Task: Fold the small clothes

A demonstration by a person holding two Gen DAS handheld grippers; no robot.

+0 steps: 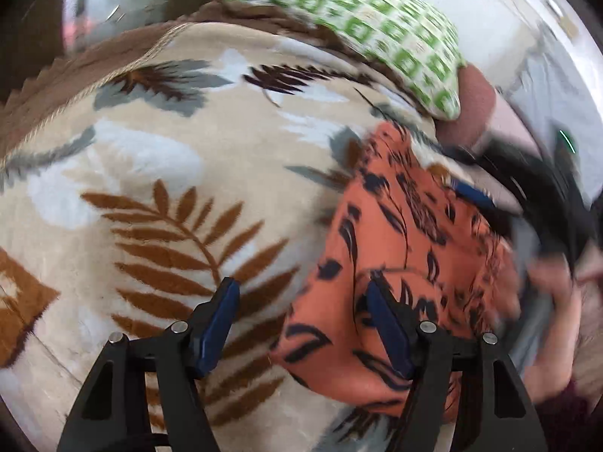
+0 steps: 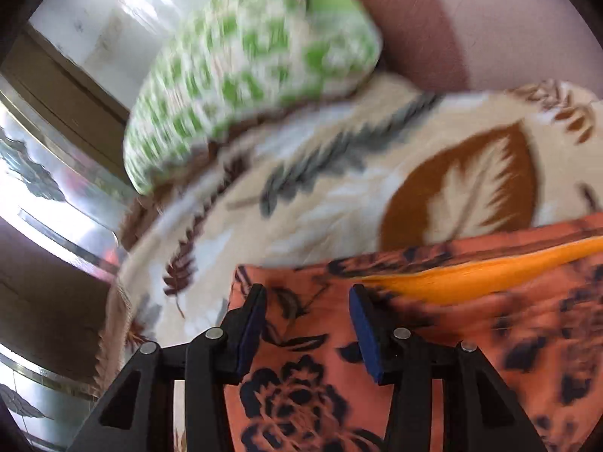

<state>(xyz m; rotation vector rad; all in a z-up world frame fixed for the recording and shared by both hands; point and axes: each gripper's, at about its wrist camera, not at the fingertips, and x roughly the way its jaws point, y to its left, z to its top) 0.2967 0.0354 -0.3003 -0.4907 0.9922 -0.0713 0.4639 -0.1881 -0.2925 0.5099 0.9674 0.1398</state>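
Orange floral garment (image 1: 395,248) lies slantwise on the leaf-print blanket (image 1: 169,173).

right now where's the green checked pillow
In the left wrist view the green checked pillow lies at the top, on the far edge of the leaf-print blanket, beyond the orange floral garment.

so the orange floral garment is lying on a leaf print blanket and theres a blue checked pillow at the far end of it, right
Not quite: the pillow is green and white checked, not blue. The left wrist view shows it most sharply, and the right wrist view shows it blurred. The rest holds: the orange floral garment lies on the leaf print blanket, with the pillow at the far end.
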